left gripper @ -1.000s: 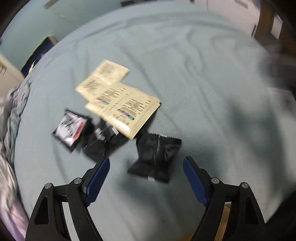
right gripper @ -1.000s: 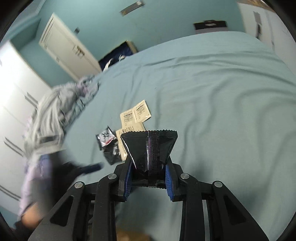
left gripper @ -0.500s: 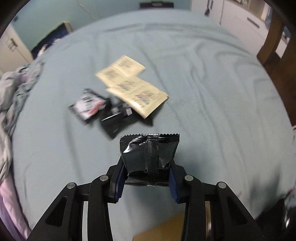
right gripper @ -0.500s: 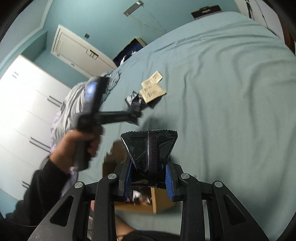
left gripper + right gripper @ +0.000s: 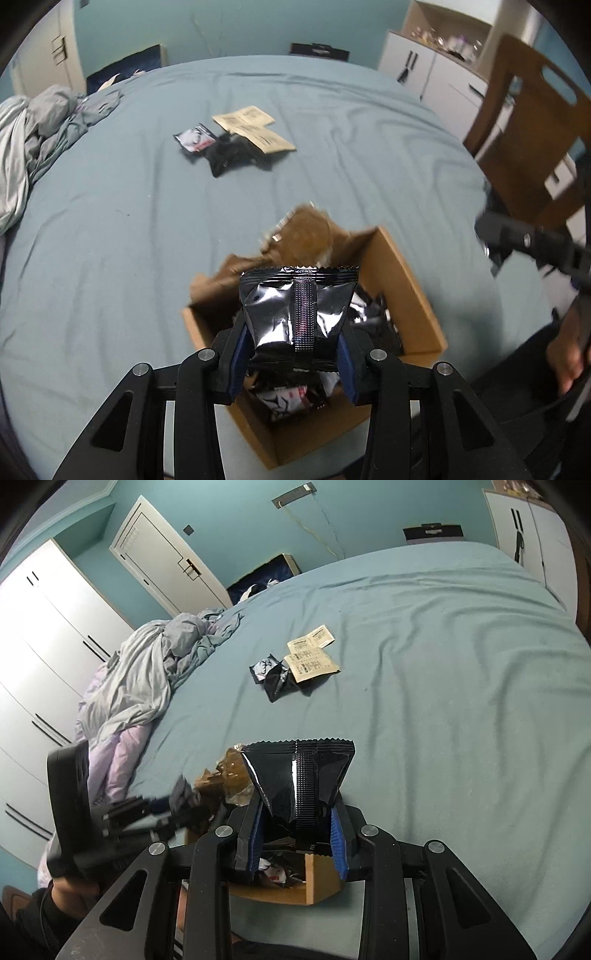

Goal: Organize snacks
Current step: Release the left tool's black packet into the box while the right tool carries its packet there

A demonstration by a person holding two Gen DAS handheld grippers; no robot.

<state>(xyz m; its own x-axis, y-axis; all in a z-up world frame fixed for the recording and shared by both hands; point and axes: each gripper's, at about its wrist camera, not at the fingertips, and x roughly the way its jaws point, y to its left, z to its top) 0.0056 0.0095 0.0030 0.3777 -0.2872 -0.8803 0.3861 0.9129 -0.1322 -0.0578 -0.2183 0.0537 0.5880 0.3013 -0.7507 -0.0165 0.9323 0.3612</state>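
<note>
Blue bedsheet (image 5: 110, 277) fills both views. Low in the left wrist frame, the left claw (image 5: 293, 347), a second ago wide open over the bed, now pinches a black snack packet (image 5: 299, 306) above the open cardboard box (image 5: 410, 280). Likewise the right claw (image 5: 297, 834) grips its own black packet (image 5: 299, 775) over the box. Farther up, leftover packets (image 5: 229, 155) and tan sachets (image 5: 255, 129) remain unsorted.
</note>
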